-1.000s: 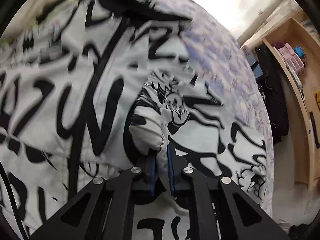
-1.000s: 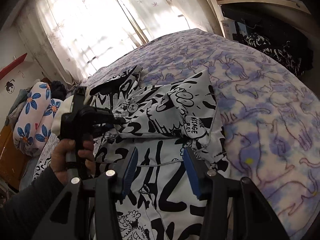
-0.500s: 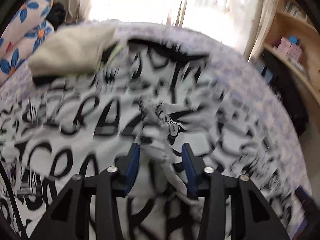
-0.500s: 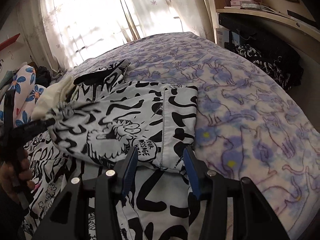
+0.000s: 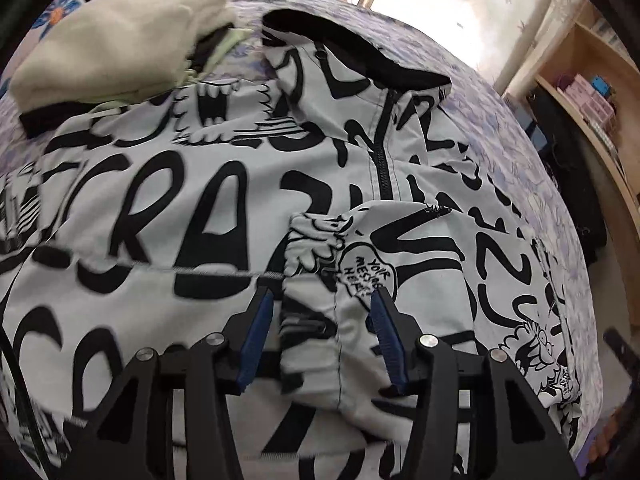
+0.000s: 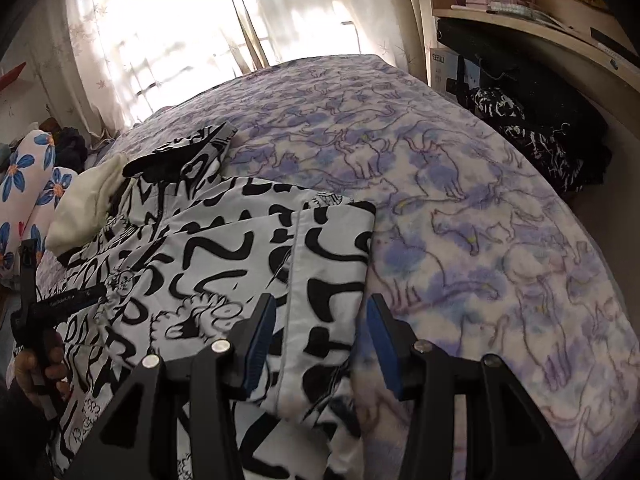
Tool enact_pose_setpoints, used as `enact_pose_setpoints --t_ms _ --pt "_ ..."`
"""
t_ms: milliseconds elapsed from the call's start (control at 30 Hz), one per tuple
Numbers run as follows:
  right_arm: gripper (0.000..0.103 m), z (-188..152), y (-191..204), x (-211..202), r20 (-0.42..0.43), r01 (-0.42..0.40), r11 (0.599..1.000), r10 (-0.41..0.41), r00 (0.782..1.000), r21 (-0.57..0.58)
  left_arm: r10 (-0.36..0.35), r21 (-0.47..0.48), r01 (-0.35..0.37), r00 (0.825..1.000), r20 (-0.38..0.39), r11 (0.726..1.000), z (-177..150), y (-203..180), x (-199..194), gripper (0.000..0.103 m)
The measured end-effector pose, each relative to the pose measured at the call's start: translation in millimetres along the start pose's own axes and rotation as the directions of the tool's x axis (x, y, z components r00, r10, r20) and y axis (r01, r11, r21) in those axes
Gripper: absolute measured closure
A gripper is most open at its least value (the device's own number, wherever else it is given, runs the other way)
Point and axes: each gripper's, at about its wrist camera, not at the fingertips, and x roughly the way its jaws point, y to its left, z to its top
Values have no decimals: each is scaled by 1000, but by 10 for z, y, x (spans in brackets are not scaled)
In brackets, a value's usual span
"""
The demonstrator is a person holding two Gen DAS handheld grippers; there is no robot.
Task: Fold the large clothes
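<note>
In the left wrist view, the left gripper [image 5: 322, 312] points down at the black-and-white printed jacket [image 5: 200, 208] spread on the bed. Its jaws are opening, about half apart, and the sleeve cuff [image 5: 316, 280] lies loose between the blue pads [image 5: 256, 332] without either pad pressing it. Ahead of the fingers the jacket's zipper [image 5: 382, 160] runs up to the black collar [image 5: 352, 52]; ahead and to the left a cream folded garment [image 5: 112, 44] rests on the jacket's edge. In the right wrist view, the right gripper [image 6: 320, 332] hangs with jaws about half apart and holds nothing; the folded-over sleeve [image 6: 280, 240] lies below and between the fingers, its edge by the purple cat-print bedspread [image 6: 480, 200] to the right. Far left, a hand [image 6: 40, 368] grips the other tool's handle.
</note>
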Motion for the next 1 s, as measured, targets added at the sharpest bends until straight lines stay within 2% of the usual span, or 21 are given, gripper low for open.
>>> enact_pose_setpoints --t_ms 67,100,133,233,300,333,367,433,500,567,633,700,800,833,900,933,967,1000 --pt "56 198 -111 288 -51 16 1000 -14 999 22 0 15 1 1000 -31 1000 71 -34 131 54" --pt "56 274 -144 420 -74 22 999 -20 997 23 8 20 -7 999 -34 1000 105 -56 193 59" --pt "56 336 -171 556 -97 23 999 -21 995 26 22 27 -21 999 -28 999 119 -74 215 71" --pt "56 463 -244 962 -175 24 998 -13 984 63 30 48 -29 999 -20 998 165 -127 264 76" --pt "56 476 -246 1196 -231 -8 997 26 973 79 35 53 -34 999 -11 998 168 -148 253 78" --pt "73 469 -215 1263 -241 -2 998 17 970 60 45 66 -45 999 0 997 165 -175 235 81" --pt "95 468 -164 1279 -236 35 999 -30 971 17 51 79 -51 999 10 996 159 -190 207 82" --pt "98 471 -107 1177 -176 88 996 -93 980 -33 48 103 -51 998 35 993 150 -240 147 83" --pt "99 472 -193 1101 -126 135 991 -135 983 -13 44 126 -51 997 55 991 132 -293 109 83" --pt "99 434 -315 1192 -157 171 985 -168 973 5 81 158 -89 995 53 983 104 -349 179 83" --pt "99 372 -324 1222 -178 202 979 -205 962 -35 119 171 -121 993 19 978 72 -358 294 81" --pt "99 347 -268 1067 -160 221 973 -228 960 -59 113 159 -116 993 27 980 62 -333 268 80" --pt "96 266 -126 636 -97 152 986 -158 983 -72 80 132 -86 996 46 987 62 -267 89 77" --pt "91 220 -63 511 -86 135 987 -142 986 -83 75 130 -81 996 57 988 54 -251 33 75" --pt "73 110 91 301 -81 94 989 -104 991 -116 73 135 -86 992 98 987 23 -241 -133 75" --pt "58 28 170 198 -78 84 988 -95 992 -131 74 142 -89 991 107 986 10 -244 -174 74" --pt "51 -64 232 108 -77 65 987 -77 994 -147 71 153 -88 991 112 984 -11 -251 -222 74" --pt "51 -137 301 64 -83 44 985 -59 995 -168 66 163 -83 992 109 983 -28 -257 -242 72"
